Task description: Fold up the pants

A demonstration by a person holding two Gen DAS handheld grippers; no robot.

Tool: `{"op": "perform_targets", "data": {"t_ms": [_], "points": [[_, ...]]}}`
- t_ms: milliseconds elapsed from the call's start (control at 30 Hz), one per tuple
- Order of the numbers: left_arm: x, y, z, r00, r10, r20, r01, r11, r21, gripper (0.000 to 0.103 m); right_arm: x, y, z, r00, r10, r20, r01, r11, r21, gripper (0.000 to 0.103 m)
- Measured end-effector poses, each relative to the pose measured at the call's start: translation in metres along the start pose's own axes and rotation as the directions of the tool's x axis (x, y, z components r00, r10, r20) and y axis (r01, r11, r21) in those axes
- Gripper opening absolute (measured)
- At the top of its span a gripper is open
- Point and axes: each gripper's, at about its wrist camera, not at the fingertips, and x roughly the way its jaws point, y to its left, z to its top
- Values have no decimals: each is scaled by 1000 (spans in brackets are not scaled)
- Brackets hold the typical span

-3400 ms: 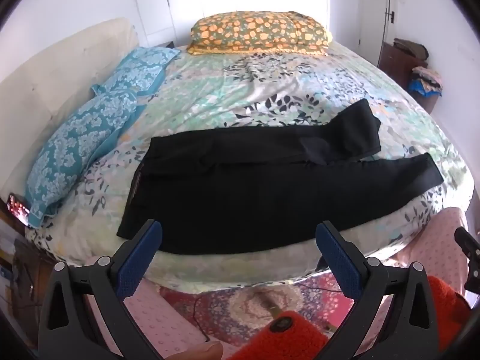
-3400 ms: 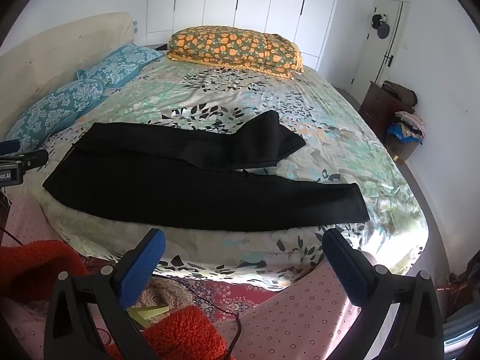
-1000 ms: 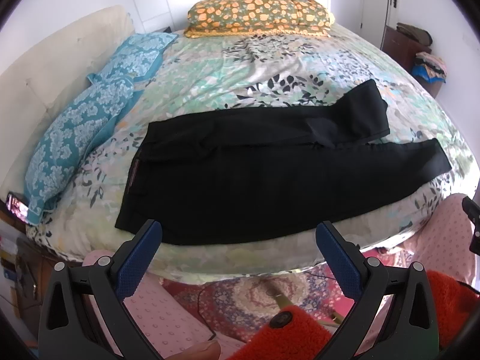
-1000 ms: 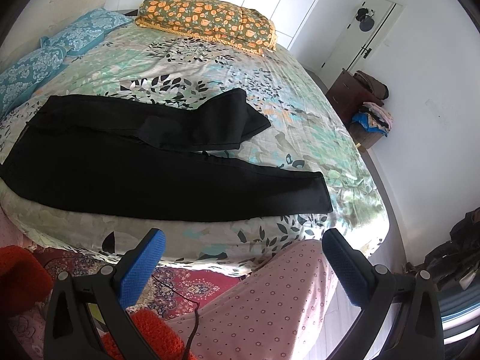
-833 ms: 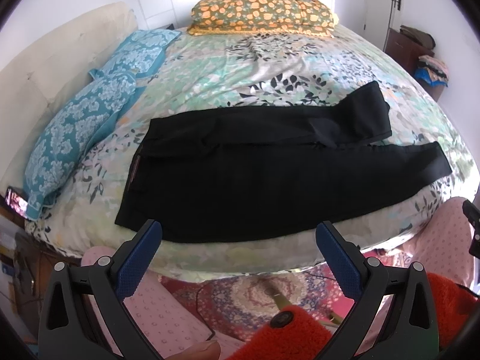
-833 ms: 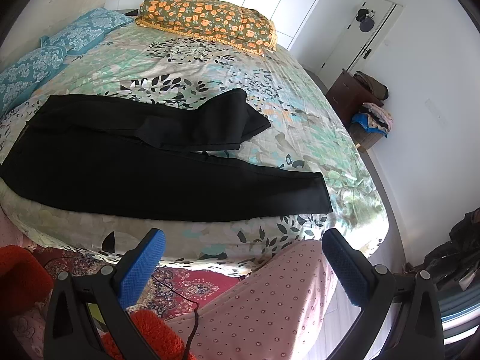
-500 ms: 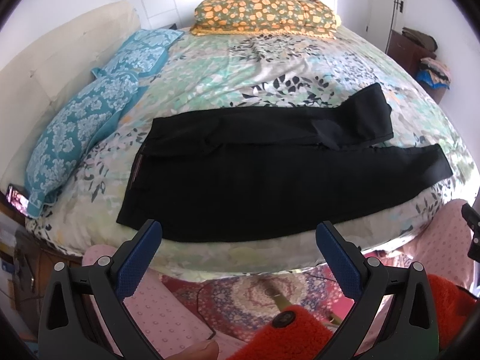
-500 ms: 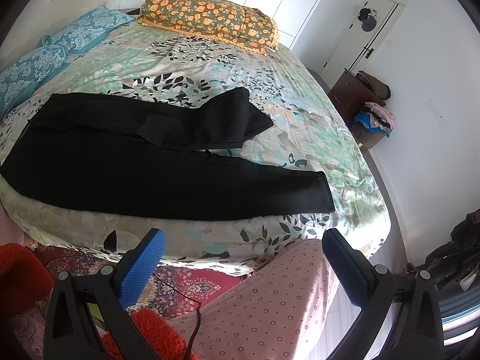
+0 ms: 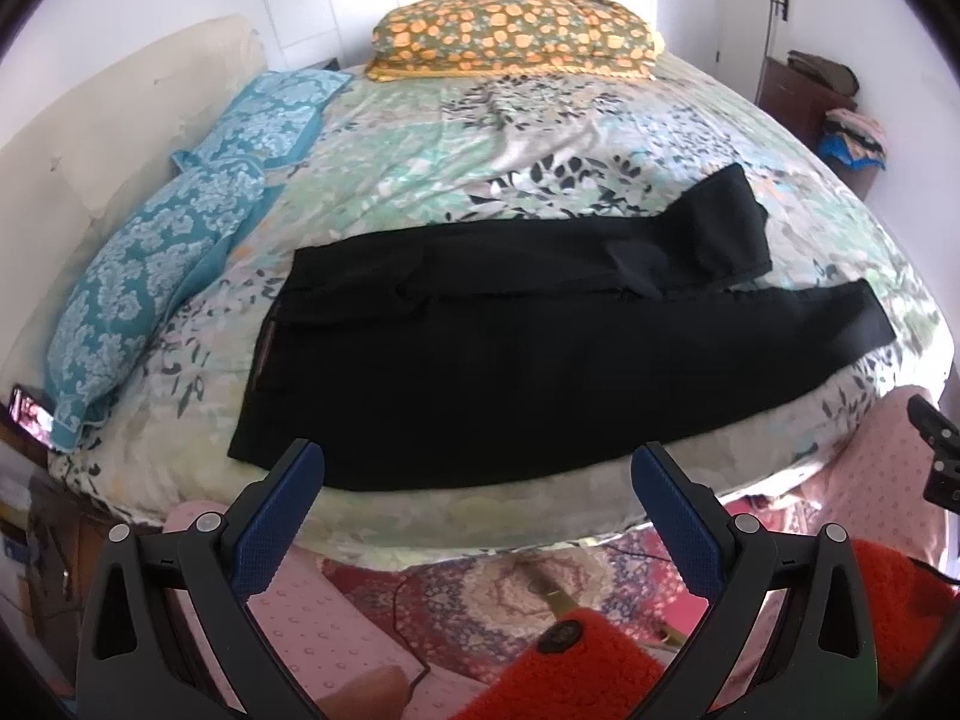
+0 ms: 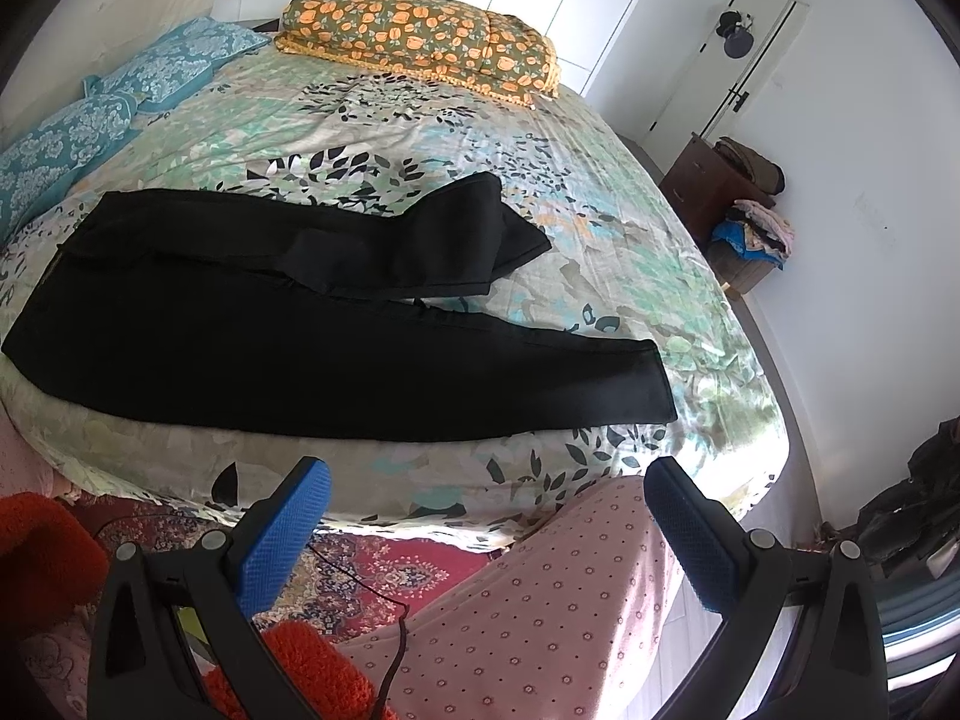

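Note:
Black pants (image 9: 510,354) lie flat along the near edge of a bed with a floral sheet (image 9: 540,120), waistband to the left, legs to the right. The near leg lies straight; the far leg is folded back on itself. The pants also show in the right wrist view (image 10: 312,348). My left gripper (image 9: 477,498) is open and empty, just short of the bed edge below the waist end. My right gripper (image 10: 489,510) is open and empty, below the near leg's hem end.
Blue patterned pillows (image 9: 150,276) lie at the bed's left, an orange floral pillow (image 9: 510,30) at the far end. A brown cabinet with clothes (image 10: 732,192) stands right of the bed. A red patterned rug (image 10: 384,564) and pink dotted cloth (image 10: 540,612) lie below the bed edge.
Both grippers have drifted slightly nearer the bed edge and stayed open. The pants have not moved.

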Motion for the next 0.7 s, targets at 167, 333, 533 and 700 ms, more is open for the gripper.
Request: {"op": "perform_targets", "data": {"t_ms": [167,333,533,700], "points": [[-2,0,2,1000,-4,14,4,1000,1,102,0,-5,1,1000,18,11,-18,1000,12,103],[-38,17,19,965,12,261,2,999,-52,103,-40,-28,12,958,102,266,-121,991,55,103],[-36,33,26,931,-105,349,160,978,-132,103,-20,-44,32,823,472,315,-510,859,43,103],[19,30,19,928,-343,146,370,897,-242,102,42,-45,30,759,612,222,-651,720,243,103]]}}
